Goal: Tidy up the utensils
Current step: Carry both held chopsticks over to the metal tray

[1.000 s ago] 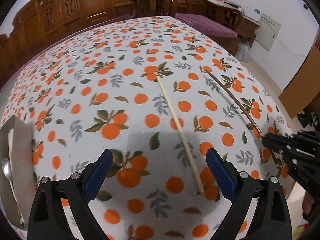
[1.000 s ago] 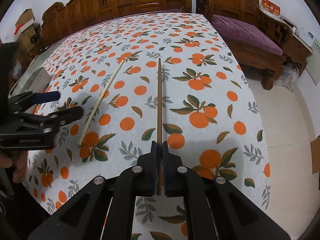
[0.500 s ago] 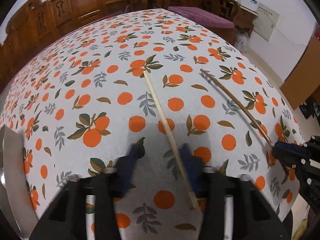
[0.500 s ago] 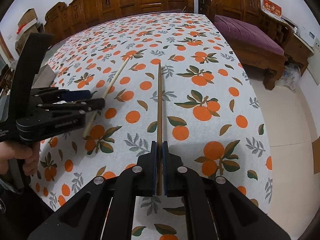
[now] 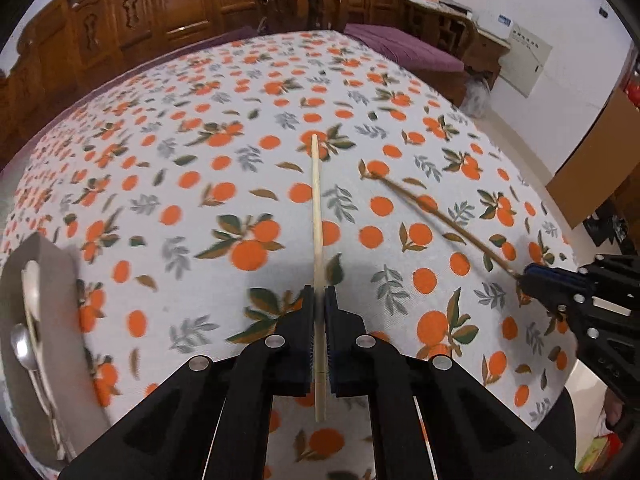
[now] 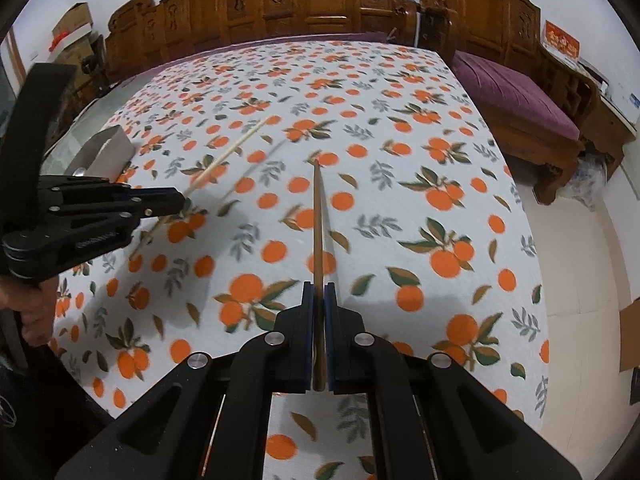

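Left gripper (image 5: 319, 300) now clamps pale chopstick (image 5: 316, 200) – tablecloth (image 5: 200, 280) blurred

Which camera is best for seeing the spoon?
The left wrist view. There the spoon lies in the grey tray at the left edge, bowl and handle both visible. In the right wrist view only the tray shows, partly behind the left tool; no spoon can be made out.

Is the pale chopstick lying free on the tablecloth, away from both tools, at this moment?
No, the left tool is shut on the pale chopstick.
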The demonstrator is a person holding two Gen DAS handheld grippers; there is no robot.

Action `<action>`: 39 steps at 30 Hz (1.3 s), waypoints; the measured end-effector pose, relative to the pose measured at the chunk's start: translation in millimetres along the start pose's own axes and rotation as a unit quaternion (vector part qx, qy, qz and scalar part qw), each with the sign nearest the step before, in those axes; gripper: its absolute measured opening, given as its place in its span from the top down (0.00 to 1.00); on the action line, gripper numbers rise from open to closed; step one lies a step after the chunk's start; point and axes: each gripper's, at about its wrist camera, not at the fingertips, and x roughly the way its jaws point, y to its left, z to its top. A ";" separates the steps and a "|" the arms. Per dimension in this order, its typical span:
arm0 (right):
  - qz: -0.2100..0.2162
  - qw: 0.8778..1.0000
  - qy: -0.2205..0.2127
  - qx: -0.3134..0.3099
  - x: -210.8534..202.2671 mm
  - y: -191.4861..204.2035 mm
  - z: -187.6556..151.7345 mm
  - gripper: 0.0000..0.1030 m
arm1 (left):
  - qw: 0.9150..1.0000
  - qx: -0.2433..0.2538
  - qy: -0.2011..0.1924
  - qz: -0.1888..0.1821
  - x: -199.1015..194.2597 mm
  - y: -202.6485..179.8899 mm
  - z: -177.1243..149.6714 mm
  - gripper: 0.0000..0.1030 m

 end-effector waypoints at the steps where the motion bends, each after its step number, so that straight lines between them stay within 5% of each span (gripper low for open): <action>1: 0.000 1.000 -0.002 -0.001 -0.8 3.3 2.4 0.95 | 1.000 -0.001 -0.005 0.000 -6.3 3.9 -0.2 0.96; 14: 0.005 1.000 -0.019 -0.024 -7.3 44.8 32.2 0.95 | 0.998 -0.029 -0.054 0.008 -80.8 69.7 -13.4 0.96; 23: -0.003 0.999 0.042 -0.026 46.0 52.9 1.4 0.99 | 0.996 -0.049 -0.068 0.019 -104.8 104.5 -33.4 0.96; 30: -0.005 0.999 0.040 -0.032 51.3 53.3 0.6 0.99 | 0.996 -0.052 -0.072 0.016 -110.2 110.9 -40.2 0.96; 32: -0.009 0.999 0.039 -0.034 51.3 53.4 4.4 0.96 | 0.996 -0.051 -0.077 0.016 -113.6 110.3 -40.5 0.96; 35: -0.009 0.998 0.040 -0.043 55.3 56.5 9.9 0.70 | 0.995 -0.051 -0.082 0.015 -119.7 109.4 -40.8 0.96; 38: -0.011 0.997 0.048 -0.056 62.4 62.0 13.5 0.68 | 0.995 -0.049 -0.086 0.016 -124.3 110.1 -41.1 0.96; 39: -0.012 0.997 0.048 -0.057 64.4 63.0 15.4 0.76 | 0.995 -0.050 -0.087 0.016 -125.3 110.9 -41.2 0.96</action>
